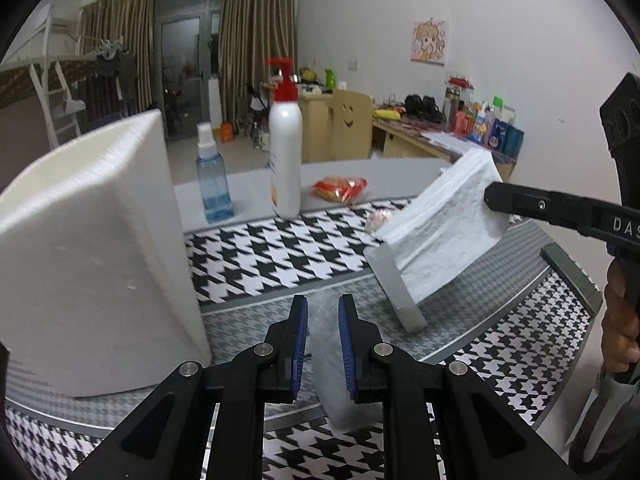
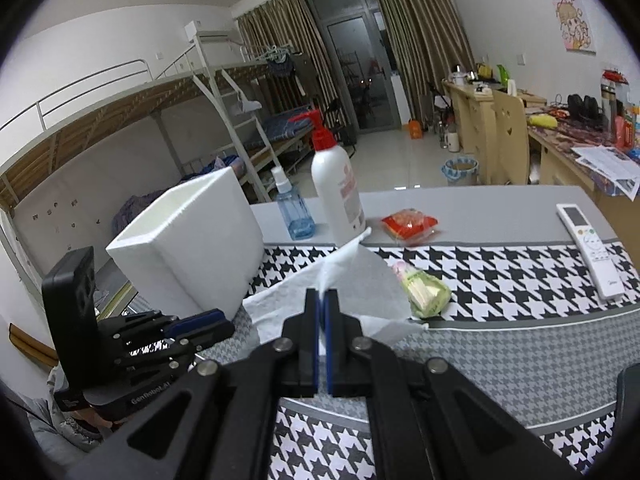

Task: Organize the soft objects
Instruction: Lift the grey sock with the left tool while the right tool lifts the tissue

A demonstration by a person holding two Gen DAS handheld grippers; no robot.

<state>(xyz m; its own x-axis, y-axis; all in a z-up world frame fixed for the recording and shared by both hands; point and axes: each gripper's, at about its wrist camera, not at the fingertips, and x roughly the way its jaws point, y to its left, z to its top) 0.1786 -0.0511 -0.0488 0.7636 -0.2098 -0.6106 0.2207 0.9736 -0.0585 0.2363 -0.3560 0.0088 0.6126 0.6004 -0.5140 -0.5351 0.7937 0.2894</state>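
Note:
My right gripper [image 2: 323, 294] is shut on a white paper towel [image 2: 356, 284] and holds it lifted above the houndstooth mat; the towel [image 1: 444, 232] hangs tilted in the left wrist view, with the right gripper [image 1: 490, 196] pinching its upper corner. My left gripper [image 1: 323, 304] is open with nothing between its blue pads, low over the mat, right of a white foam box [image 1: 96, 248]. In the right wrist view the left gripper [image 2: 224, 322] sits just in front of that box [image 2: 192, 240]. A small green soft packet [image 2: 426, 290] lies right of the towel.
Behind stand a blue spray bottle [image 2: 292, 210], a white pump bottle with red top [image 2: 338, 188] and a red snack packet [image 2: 409, 222]. A white remote [image 2: 590, 248] lies at the right. The grey table [image 2: 500, 200] ends beyond them; desks and a bunk bed lie behind.

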